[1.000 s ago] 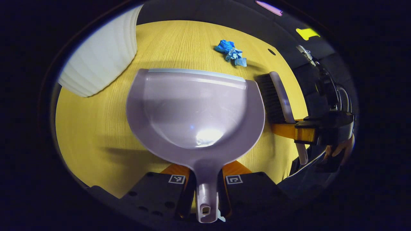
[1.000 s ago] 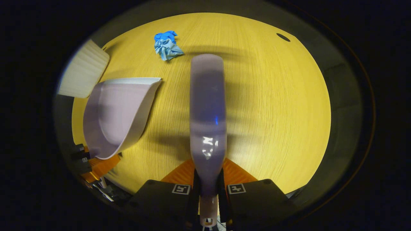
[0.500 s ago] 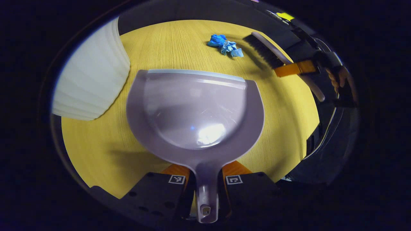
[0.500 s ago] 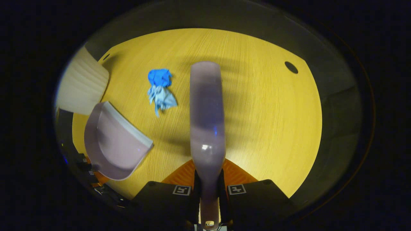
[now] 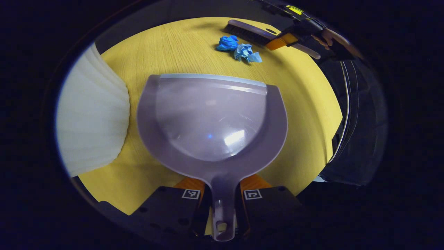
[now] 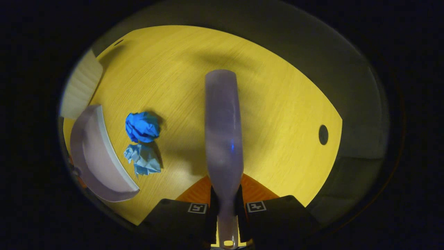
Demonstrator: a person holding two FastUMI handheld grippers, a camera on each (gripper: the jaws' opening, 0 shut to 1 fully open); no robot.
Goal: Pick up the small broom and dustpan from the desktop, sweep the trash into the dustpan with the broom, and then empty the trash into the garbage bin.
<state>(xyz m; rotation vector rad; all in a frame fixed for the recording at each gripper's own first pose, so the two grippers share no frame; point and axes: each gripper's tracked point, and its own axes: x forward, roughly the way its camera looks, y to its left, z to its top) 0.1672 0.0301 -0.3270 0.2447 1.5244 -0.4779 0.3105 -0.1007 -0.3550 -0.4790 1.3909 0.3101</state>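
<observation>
Step in hand: pick-up is complete; judged to be the set-up for the sweep, with the broom placed behind the trash.
Left gripper (image 5: 222, 194): both fingers closed on the handle of the pale lilac plastic dustpan (image 5: 211, 118), which faces forward over the yellow wood-grain desktop (image 5: 305, 104).
Right gripper (image 6: 224, 205): both fingers clamped on the handle of the small lilac-backed broom with dark bristles (image 6: 222, 128); in the left gripper view the broom (image 5: 248, 33) lies beyond the trash, at the far edge of the desktop.
Trash: 2 crumpled paper wads, 1 deep blue (image 6: 142, 126) and 1 pale blue (image 6: 144, 163), touching or nearly so, resting on the desktop between the dustpan's lip and the broom.
Dustpan lip: near the wads but apart from them; whether it touches the desktop cannot be told.
Garbage bin: ribbed white bin (image 5: 93, 118) just beside the dustpan, on its left.
Next move calls for: bristles down on the desktop, a draw toward the dustpan, and the lip held flat so neither wad slips beneath.
Risk: light wads may roll aside, off the bristles.
</observation>
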